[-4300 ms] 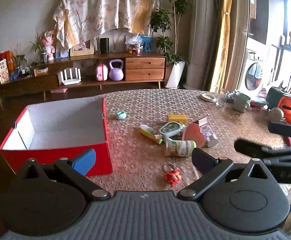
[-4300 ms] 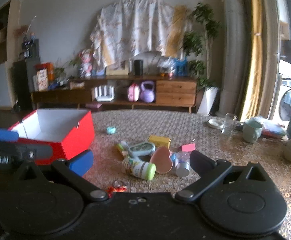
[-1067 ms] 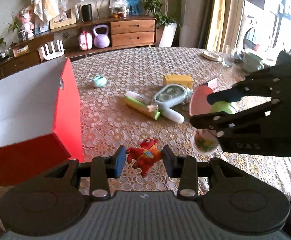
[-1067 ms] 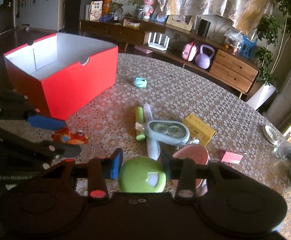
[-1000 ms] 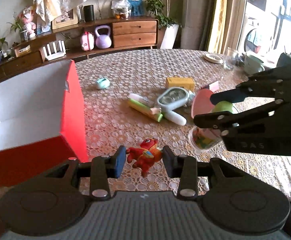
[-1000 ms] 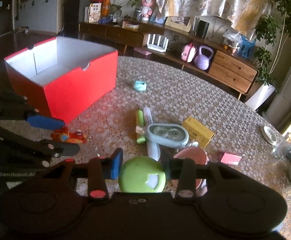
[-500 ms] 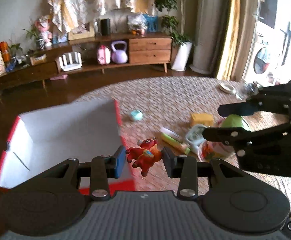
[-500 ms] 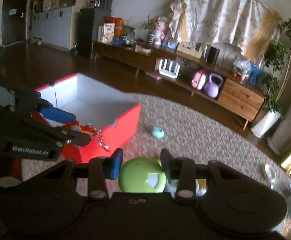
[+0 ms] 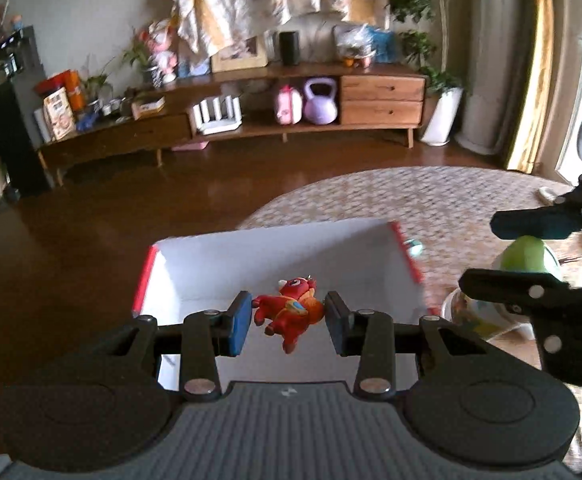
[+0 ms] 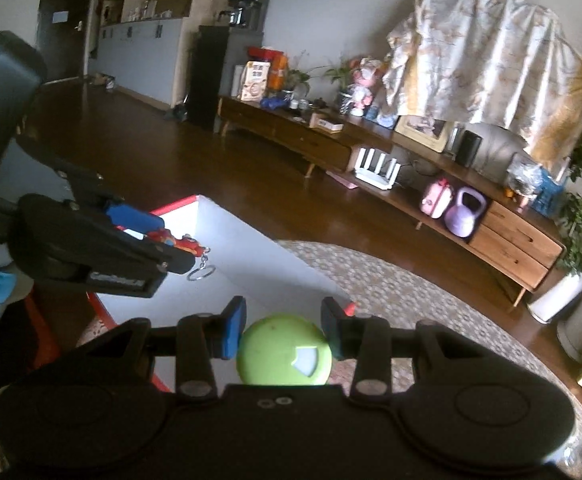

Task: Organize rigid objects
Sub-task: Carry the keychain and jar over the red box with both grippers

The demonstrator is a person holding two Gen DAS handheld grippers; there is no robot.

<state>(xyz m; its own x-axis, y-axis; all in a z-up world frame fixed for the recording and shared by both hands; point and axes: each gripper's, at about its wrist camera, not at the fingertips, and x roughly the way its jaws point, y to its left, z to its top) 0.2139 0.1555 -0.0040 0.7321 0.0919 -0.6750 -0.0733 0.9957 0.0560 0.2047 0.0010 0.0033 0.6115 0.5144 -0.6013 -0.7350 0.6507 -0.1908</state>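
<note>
My left gripper (image 9: 287, 316) is shut on a small red dragon keychain toy (image 9: 289, 310), held in the air above the open red box (image 9: 275, 256) with its white inside. In the right wrist view the same toy (image 10: 175, 242) shows at the left with its key ring dangling over the box (image 10: 251, 248). My right gripper (image 10: 283, 330) is shut on a bottle with a lime-green lid (image 10: 285, 354), just right of the box's near corner. From the left wrist view that bottle (image 9: 525, 256) hangs at the right, beside the box.
The box stands at the left end of a round table with a patterned cloth (image 9: 431, 200). A small teal object (image 9: 413, 246) lies just past the box's right wall. Dark wooden floor (image 9: 91, 232) and a long low sideboard (image 9: 251, 116) lie beyond.
Both grippers have risen and swung left from the pile of objects to the red box, carrying the dragon toy and the green-lidded bottle. The pile has left both views.
</note>
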